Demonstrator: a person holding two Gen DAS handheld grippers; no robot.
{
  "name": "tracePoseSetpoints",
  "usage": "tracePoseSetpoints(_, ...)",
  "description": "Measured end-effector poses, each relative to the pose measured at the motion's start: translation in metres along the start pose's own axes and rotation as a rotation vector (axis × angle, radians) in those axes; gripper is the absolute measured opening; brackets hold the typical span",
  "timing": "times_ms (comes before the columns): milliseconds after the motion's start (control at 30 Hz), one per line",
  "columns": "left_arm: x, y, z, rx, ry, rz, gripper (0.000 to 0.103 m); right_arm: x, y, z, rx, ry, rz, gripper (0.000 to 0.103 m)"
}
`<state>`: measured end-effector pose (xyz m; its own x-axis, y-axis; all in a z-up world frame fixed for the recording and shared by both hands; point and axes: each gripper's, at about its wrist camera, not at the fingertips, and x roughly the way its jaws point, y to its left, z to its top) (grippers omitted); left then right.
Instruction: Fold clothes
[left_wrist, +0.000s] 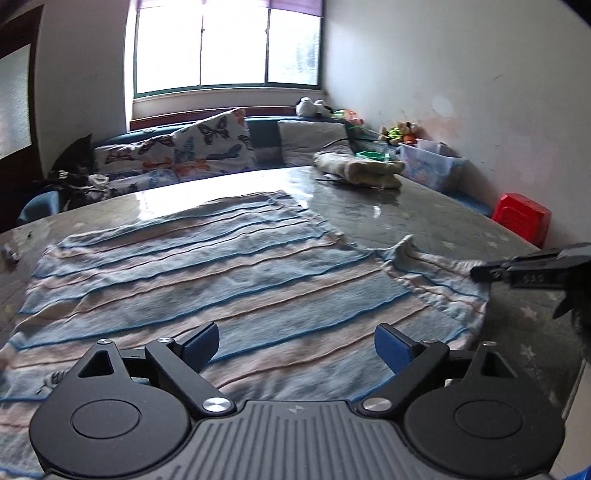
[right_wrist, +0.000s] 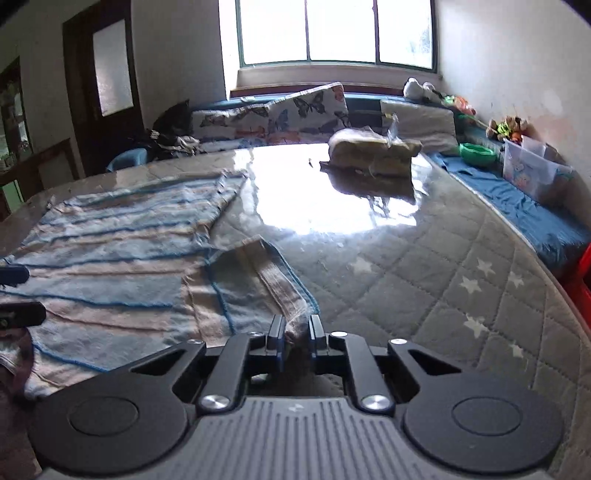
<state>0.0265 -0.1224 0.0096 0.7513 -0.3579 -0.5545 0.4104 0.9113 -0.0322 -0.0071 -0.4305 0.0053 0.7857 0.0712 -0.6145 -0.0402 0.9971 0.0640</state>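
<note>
Right gripper (right_wrist: 296, 334) clenched on the sleeve end (right_wrist: 295, 325) of the striped garment (left_wrist: 207, 273), fabric pinched between its fingers: likely a hold for folding the sleeve inward. Left gripper (left_wrist: 297, 347) released, jaws wide, nothing between them, garment body just ahead. Garment lies flat on the table (right_wrist: 424, 258); pale blue and pinkish bands, soft knit, slightly rumpled.

left gripper (left_wrist: 295, 345): jaws wide apart | right gripper (right_wrist: 297, 332): nearly closed (pinching cloth)
</note>
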Motion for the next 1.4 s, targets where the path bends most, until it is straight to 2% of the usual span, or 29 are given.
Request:
tracePoseSetpoints(333,-0.016,0.024,-0.009,-0.035,-0.016,0.050,0.094,-0.033,0.056,0.033,-0.101,-0.085,0.180,0.011)
tracePoseSetpoints(433,-0.020,0.030,-0.013,-0.055,-0.021,0.060,0.094,-0.030,0.080,0.037,-0.142,-0.072,0.245,0.011)
tracePoseSetpoints(633,-0.025,0.037,-0.018,-0.077,-0.019,0.068,0.094,-0.007,0.121,0.031,-0.192,-0.010,0.321,0.011)
tracePoseSetpoints(800,-0.024,0.037,-0.018,-0.077,-0.018,0.068,0.094,0.005,0.134,0.020,-0.177,0.041,0.374,0.021)
tracePoseSetpoints(933,-0.022,0.030,-0.013,-0.067,-0.025,0.055,0.094,-0.003,0.126,0.023,-0.177,0.024,0.383,0.021)
tracePoseSetpoints(1067,-0.016,0.015,-0.005,-0.033,-0.036,0.013,0.093,0.002,0.104,0.036,-0.196,0.013,0.296,0.021)
tracePoseSetpoints(1267,-0.002,-0.009,0.005,0.023,-0.030,-0.074,0.067,0.036,0.081,0.059,-0.202,0.036,0.249,0.020)
tracePoseSetpoints(1400,0.004,-0.021,0.008,0.055,-0.021,-0.132,0.051,0.064,0.082,0.065,-0.216,0.060,0.245,0.019)
